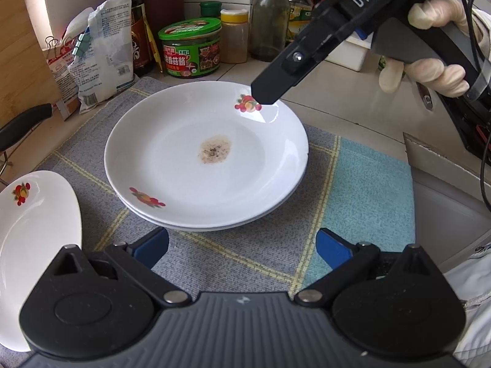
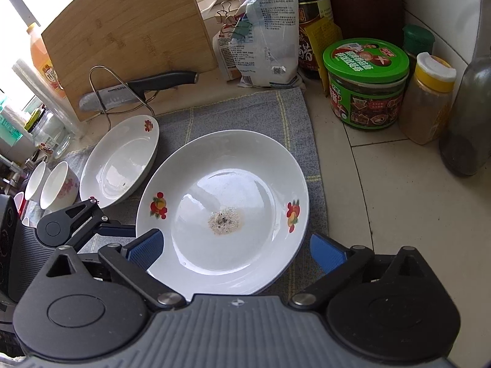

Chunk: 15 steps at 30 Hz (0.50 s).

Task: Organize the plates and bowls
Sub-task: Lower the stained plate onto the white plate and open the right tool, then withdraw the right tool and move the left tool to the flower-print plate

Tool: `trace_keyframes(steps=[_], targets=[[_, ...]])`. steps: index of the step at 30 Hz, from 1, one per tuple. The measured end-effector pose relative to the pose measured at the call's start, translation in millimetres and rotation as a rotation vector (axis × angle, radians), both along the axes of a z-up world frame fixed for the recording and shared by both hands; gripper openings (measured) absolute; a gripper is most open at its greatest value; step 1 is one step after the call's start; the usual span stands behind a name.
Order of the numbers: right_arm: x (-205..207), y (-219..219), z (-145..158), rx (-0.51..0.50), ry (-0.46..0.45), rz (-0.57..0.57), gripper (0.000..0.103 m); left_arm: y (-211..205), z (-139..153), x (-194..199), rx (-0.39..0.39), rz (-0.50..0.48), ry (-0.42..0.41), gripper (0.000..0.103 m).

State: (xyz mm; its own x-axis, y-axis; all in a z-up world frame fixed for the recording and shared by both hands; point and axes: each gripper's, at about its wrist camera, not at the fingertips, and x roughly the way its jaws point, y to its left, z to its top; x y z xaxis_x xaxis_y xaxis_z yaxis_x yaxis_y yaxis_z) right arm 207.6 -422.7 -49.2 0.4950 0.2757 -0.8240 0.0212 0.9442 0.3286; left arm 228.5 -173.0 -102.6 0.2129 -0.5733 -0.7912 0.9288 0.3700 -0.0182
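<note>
Two white plates with fruit prints are stacked on the grey checked mat (image 1: 251, 263). The top plate (image 1: 205, 153) (image 2: 224, 208) has a brown stain in its middle. My right gripper (image 2: 237, 251) is open, the plate's near rim lying between its blue pads without being pressed. In the left wrist view one of its black fingers (image 1: 273, 89) hovers over the plate's far rim, held by a gloved hand (image 1: 429, 73). My left gripper (image 1: 242, 250) is open and empty, just short of the stack. A third plate (image 1: 36, 245) (image 2: 119, 162) lies to the left.
Two small white bowls (image 2: 58, 187) stand left of the third plate. A knife (image 2: 138, 89) on a wire stand and a bamboo board (image 2: 122, 30) are behind it. Jars, bottles and bags, including a green-lidded jar (image 2: 365, 82), line the back wall. A cardboard edge (image 1: 442, 159) is at right.
</note>
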Motion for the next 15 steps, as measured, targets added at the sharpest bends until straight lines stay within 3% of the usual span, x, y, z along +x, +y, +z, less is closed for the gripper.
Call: trace_keyframes(steps=[8, 15], targets=[[-5, 24, -1, -0.099, -0.027, 0.039, 0.103, 14, 18, -13, -0.013, 0.083, -0.065, 0.102], [-12, 69, 13, -0.233, -0.138, 0.105, 0.103, 47, 37, -16, 0.005, 0.291, -0.128, 0.102]])
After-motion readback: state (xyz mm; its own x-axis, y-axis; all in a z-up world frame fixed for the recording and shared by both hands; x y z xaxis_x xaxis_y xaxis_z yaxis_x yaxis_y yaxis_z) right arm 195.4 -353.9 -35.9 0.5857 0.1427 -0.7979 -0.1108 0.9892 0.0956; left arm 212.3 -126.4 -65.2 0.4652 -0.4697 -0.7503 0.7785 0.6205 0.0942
